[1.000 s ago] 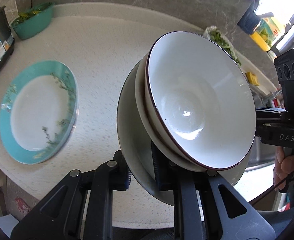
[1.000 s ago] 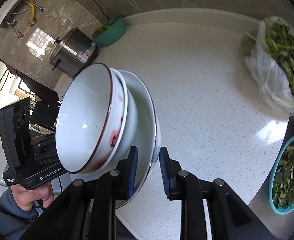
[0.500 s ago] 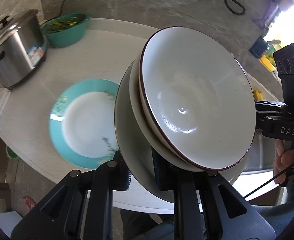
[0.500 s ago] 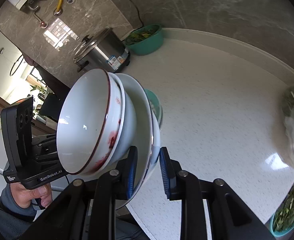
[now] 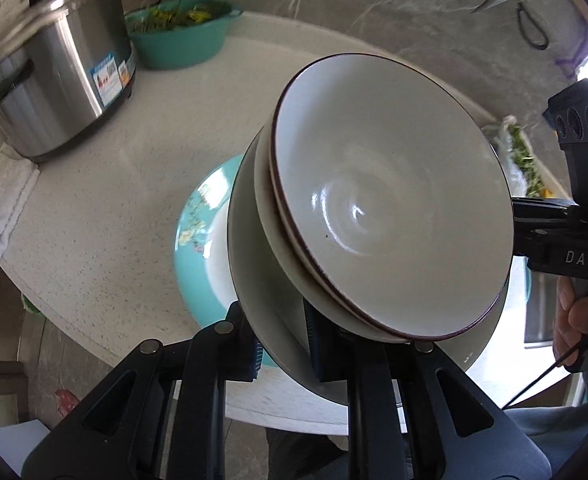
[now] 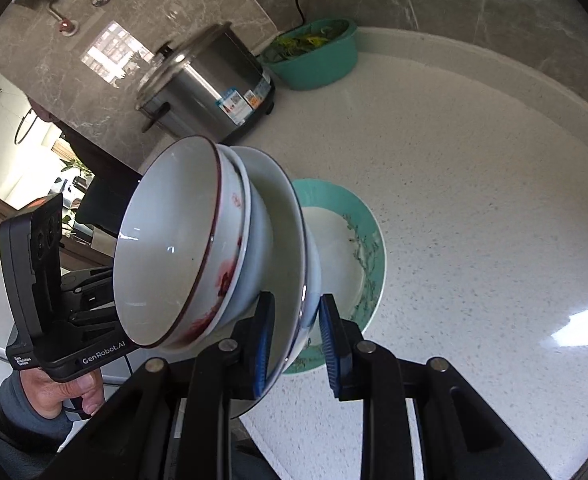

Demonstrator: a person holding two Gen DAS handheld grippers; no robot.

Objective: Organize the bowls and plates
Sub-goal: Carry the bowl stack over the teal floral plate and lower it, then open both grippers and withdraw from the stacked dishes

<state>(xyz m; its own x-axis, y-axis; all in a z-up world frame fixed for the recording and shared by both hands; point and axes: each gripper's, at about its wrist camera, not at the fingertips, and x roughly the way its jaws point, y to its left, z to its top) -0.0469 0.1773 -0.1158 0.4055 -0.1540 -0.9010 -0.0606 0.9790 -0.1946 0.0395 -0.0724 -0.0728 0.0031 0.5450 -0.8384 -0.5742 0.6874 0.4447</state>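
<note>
A white plate (image 5: 262, 292) carries two stacked white bowls, the top bowl (image 5: 389, 200) rimmed in dark red. The stack hangs tilted above the counter. My left gripper (image 5: 284, 350) is shut on the plate's near rim. From the opposite side my right gripper (image 6: 297, 340) is shut on the same white plate (image 6: 282, 216), its blue pads on either face. The top bowl (image 6: 170, 240) shows red flower marks outside, and the lower bowl (image 6: 258, 248) nests under it. A teal-rimmed plate (image 5: 192, 248) lies flat on the counter just beyond and below the stack, also seen as the teal-rimmed plate (image 6: 341, 240).
A steel rice cooker (image 5: 58, 76) and a teal basin of greens (image 5: 178, 32) stand at the back left. A white cloth (image 5: 2, 200) lies by the counter's left edge. A bag of greens (image 5: 521, 160) sits far right. Each hand grips the other gripper's handle.
Both grippers have carried the plate and bowls sideways across the counter. The teal-rimmed plate now sits right behind the stack, and the rice cooker has come fully into view.
</note>
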